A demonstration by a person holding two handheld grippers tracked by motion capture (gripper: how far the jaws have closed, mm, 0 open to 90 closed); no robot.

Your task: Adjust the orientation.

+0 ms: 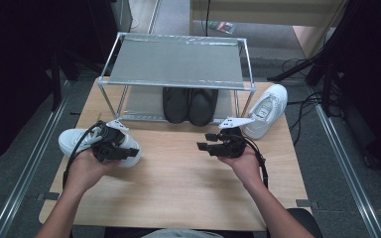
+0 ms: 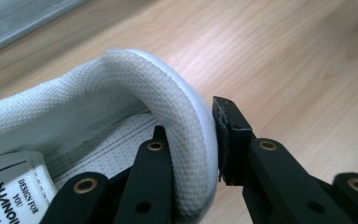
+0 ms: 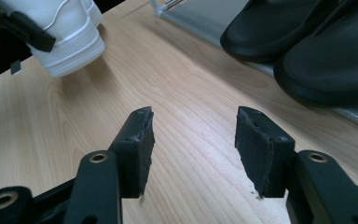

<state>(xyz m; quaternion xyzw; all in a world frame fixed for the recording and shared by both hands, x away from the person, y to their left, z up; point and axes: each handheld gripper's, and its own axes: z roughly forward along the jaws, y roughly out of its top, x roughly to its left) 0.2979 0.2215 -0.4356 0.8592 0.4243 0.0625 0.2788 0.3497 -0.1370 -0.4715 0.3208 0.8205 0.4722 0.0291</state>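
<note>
**Left jaws pinch the sneaker's heel collar**

The left gripper (image 1: 110,145) clamps the padded heel rim of the white leather sneaker (image 1: 74,140), lying long-axis 9-to-3 on the wooden counter (image 1: 178,178). The wire shoe rack (image 1: 178,84) lies toward 1 o'clock. The right gripper (image 1: 209,141) has spread, empty jaws.
</note>
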